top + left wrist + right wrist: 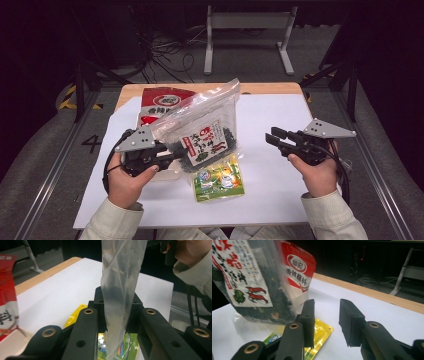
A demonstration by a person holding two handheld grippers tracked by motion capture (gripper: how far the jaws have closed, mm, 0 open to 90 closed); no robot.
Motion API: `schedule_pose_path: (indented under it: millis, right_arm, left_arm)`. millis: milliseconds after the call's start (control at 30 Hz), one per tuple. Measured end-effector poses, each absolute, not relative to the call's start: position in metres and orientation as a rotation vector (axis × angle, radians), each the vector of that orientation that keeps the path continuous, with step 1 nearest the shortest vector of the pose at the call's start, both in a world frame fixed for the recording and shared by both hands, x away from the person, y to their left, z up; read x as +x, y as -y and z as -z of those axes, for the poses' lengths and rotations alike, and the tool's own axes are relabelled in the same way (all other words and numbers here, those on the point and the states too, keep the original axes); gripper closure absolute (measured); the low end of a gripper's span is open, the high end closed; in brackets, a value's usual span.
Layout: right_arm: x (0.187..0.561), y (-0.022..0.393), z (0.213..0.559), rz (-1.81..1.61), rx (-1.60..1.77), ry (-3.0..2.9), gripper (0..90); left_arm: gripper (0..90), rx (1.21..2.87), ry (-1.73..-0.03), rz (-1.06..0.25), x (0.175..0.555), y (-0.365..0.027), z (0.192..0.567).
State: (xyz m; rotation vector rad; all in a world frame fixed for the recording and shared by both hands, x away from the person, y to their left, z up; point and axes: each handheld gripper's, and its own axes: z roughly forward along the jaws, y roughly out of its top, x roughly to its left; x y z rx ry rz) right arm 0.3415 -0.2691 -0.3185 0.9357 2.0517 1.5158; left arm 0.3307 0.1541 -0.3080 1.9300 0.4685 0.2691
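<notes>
A clear zip bag (pixel 205 117) with a dark seaweed packet (pixel 207 145) inside hangs tilted above the white sheet (pixel 270 185). My left gripper (pixel 182 150) is shut on the bag's lower left edge; in the left gripper view the clear plastic (pixel 120 290) is pinched between the black jaws (pixel 117 298). My right gripper (pixel 272 136) is held to the right of the bag, apart from it. Its jaws (pixel 325 312) are open with nothing between them, and the bag (pixel 249 282) hangs to their left.
A green and yellow snack packet (pixel 218 181) lies flat on the sheet below the bag. A red packet (pixel 162 102) stands at the back left. The wooden table edge (pixel 260 88) runs along the far side. Beyond it are cables and a metal frame on the floor.
</notes>
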Motion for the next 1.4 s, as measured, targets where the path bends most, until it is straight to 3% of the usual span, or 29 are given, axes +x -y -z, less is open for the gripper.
schedule_pose_path:
  millis: [567,1400]
  right_arm:
    - [0.353,0.283,0.332,-1.463,0.977,-2.068,64.9]
    - [0.356,0.293,0.341,-1.451,1.013,-2.053,65.0]
  left_arm:
    - [76.3,1.978,-0.462,-0.301,0.33,-0.174,0.293]
    - [76.3,1.879,-0.611,-0.555,0.334,-0.221,0.285]
